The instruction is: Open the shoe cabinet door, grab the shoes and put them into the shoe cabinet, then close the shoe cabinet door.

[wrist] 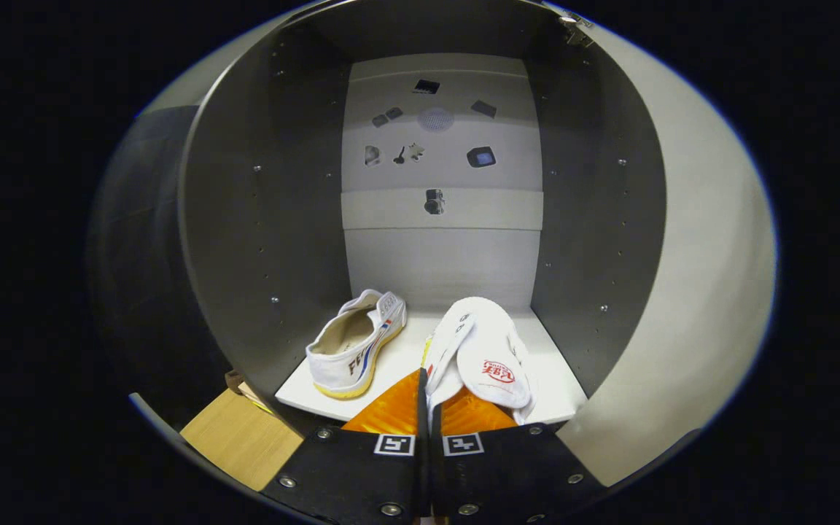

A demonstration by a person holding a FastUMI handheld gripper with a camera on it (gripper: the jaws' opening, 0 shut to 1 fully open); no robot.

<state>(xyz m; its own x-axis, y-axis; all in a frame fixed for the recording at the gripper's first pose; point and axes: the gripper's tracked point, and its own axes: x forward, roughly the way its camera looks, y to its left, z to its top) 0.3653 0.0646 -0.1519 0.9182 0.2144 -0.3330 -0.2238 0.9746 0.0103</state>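
Fingers (429, 415): pinching right shoe's (489, 357) canvas edge.
Left shoe (356, 344): lying left of it on cabinet shelf (405, 357).
Cabinet door (682, 292): standing open, right of shelf.

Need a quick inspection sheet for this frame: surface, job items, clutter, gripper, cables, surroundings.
Surface: white cabinet shelf, bare between the shoes.
Job's things: shoe cabinet open, its door swung out beside the fingers; first shoe upright on the shelf, toe inward; second shoe held just above the shelf, tongue showing.
Clutter: nothing seen on the shelf; small dark marks on the back panel, too small to identify.
Grippers: gripper shut on second shoe, pinching its edge.
Cables: nothing seen.
Surroundings: wooden floor below the cabinet front.
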